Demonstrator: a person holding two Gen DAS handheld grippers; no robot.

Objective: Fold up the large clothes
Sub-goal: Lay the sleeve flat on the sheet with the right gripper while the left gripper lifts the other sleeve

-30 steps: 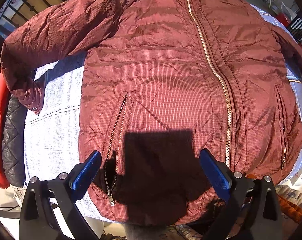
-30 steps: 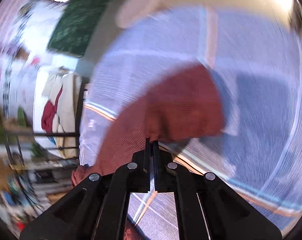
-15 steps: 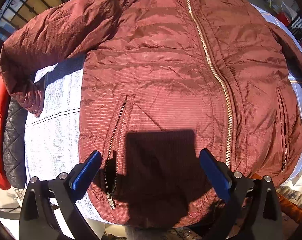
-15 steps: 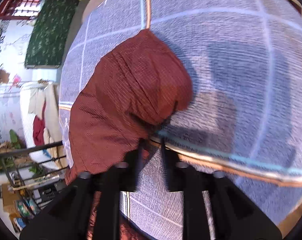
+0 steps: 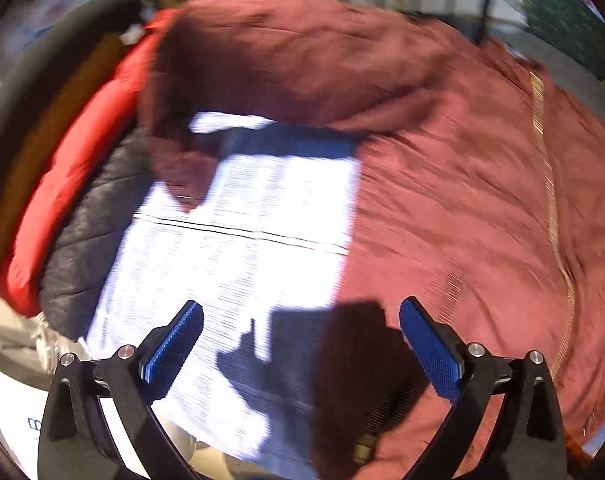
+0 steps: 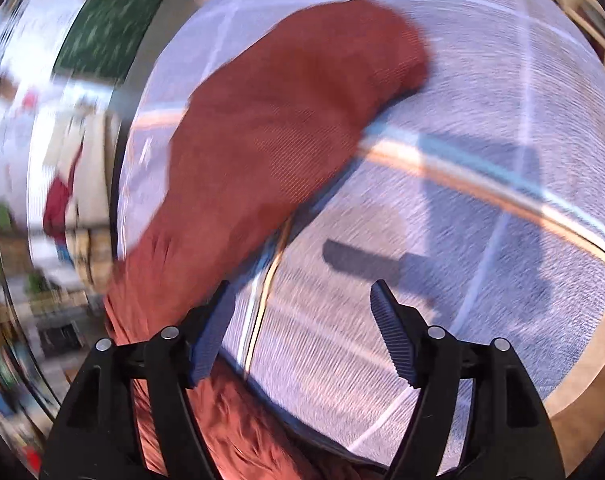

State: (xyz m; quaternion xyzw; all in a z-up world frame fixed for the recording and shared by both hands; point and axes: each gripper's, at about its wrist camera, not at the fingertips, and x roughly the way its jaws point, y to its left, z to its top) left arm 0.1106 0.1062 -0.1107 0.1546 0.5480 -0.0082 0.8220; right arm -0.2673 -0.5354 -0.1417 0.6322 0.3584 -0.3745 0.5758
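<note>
Jaws of the right gripper, earlier clenched on the jacket sleeve, now gape; left gripper stays released.

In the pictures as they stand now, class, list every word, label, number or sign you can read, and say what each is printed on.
"B": a single blue letter on a white surface at the lower left edge of the left wrist view, cut off by the left tool's frame; the rest is hidden.
Maroon jacket: no label or brand shows.
Checked cloth: stripes only, no writing.
Background in both views: too blurred to read.
</note>
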